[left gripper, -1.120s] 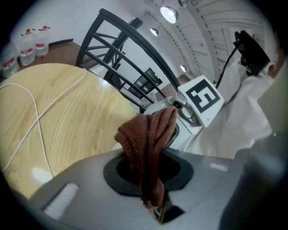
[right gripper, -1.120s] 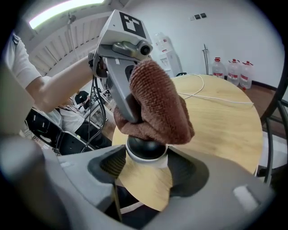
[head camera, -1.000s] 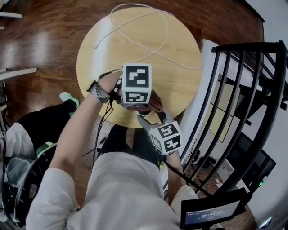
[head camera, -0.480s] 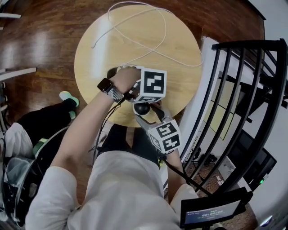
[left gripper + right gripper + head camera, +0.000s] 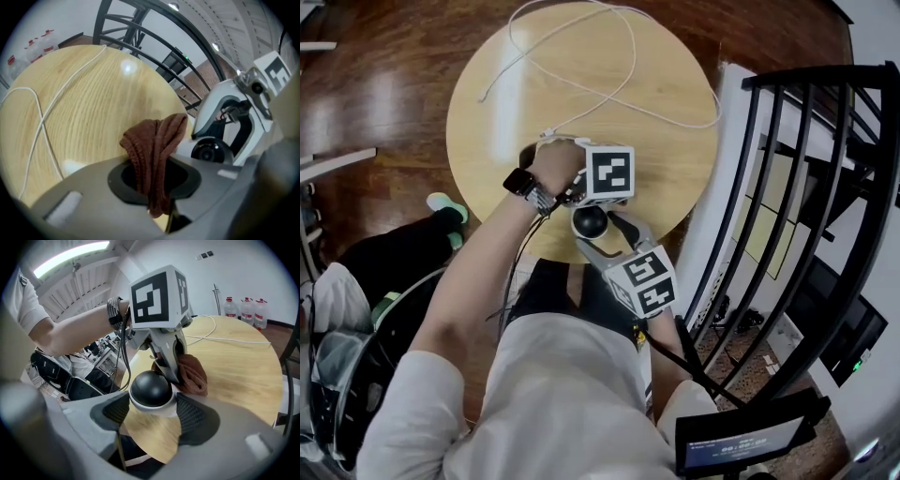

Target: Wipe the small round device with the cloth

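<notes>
The small round device point(image 5: 590, 222), a black dome on a white base, sits between the pads of my right gripper point(image 5: 602, 234) at the near edge of the round wooden table point(image 5: 487, 159). Those jaws have just been opening a little, and both pads still touch the device point(image 5: 150, 389). My left gripper point(image 5: 171, 373) points steeply down just behind the device, shut on a brown cloth point(image 5: 157, 140). The cloth point(image 5: 193, 373) hangs bunched from the jaws, close beside the dome and above the tabletop. The left gripper view also shows the device point(image 5: 211, 151).
A white cable point(image 5: 609, 56) loops across the far half of the table. A black metal railing point(image 5: 806, 187) stands close on the right. The person's legs and a shoe point(image 5: 445, 204) are below the table's near edge. Water bottles point(image 5: 246, 308) stand by the far wall.
My left gripper has come down and tilted steeply with the cloth, ending just behind the device. The device, hidden under the marker cube before, now shows. The right gripper stayed put.
</notes>
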### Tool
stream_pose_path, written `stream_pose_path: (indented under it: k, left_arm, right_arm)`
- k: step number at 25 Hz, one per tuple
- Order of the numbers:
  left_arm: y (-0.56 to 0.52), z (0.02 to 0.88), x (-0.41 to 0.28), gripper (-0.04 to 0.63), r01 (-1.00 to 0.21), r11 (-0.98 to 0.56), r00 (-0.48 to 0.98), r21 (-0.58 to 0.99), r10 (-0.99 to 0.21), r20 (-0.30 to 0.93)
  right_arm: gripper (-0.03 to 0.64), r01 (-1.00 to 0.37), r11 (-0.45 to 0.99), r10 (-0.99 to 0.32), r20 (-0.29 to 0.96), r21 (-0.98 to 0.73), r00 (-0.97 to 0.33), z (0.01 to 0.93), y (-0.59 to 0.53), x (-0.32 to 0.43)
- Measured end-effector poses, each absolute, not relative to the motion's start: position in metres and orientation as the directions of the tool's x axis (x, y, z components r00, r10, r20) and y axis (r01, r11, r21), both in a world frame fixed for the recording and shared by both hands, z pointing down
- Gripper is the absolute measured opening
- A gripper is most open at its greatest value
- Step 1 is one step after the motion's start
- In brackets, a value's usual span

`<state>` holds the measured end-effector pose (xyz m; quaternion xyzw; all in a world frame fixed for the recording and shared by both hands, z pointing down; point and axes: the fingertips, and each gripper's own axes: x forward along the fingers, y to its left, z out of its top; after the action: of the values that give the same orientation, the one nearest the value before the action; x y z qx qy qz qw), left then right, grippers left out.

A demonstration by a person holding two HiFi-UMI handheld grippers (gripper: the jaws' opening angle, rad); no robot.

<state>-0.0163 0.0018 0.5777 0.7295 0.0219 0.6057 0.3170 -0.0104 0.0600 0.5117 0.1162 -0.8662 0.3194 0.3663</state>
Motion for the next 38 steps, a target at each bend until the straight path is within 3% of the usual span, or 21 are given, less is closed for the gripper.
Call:
stream_pose_path:
  k: [4, 9, 13, 18, 23, 28, 38]
  left_arm:
    - [-0.003, 0.586, -0.024, 0.073, -0.369, -0.813, 0.228, 0.449, 0.390, 0.892]
    - [-0.016, 0.567, -0.014, 0.074, -0.387, -0.777, 0.390, 0.496, 0.349, 0.852]
    - [-0.034, 0.513, -0.023, 0.074, -0.334, -0.820, 0.411, 0.466, 0.318, 0.855]
    - [-0.039, 0.448, -0.014, 0.075, -0.224, -0.883, 0.377, 0.412, 0.312, 0.872]
    - [-0.023, 0.439, 0.015, 0.075, -0.068, -0.902, 0.336, 0.425, 0.381, 0.861]
    - [0.018, 0.475, 0.007, 0.074, -0.072, -0.856, 0.108, 0.513, 0.504, 0.857]
    - [-0.003, 0.493, 0.008, 0.074, -0.053, -0.877, 0.039, 0.477, 0.476, 0.879]
  right_arm:
    - [0.313, -0.451, 0.753, 0.019, 0.701, -0.479, -0.713, 0.513, 0.059, -0.008]
    - [0.313, -0.467, 0.768, -0.019, 0.713, -0.438, -0.700, 0.514, 0.053, -0.001]
    - [0.313, -0.498, 0.744, -0.052, 0.705, -0.445, -0.707, 0.514, 0.046, 0.009]
    - [0.313, -0.542, 0.716, -0.078, 0.721, -0.441, -0.689, 0.519, 0.041, 0.011]
    - [0.313, -0.555, 0.700, -0.103, 0.705, -0.450, -0.702, 0.514, 0.031, 0.004]
    - [0.313, -0.542, 0.696, -0.088, 0.693, -0.472, -0.716, 0.517, 0.035, 0.001]
    - [0.318, -0.523, 0.657, -0.066, 0.651, -0.542, -0.756, 0.512, 0.040, -0.009]
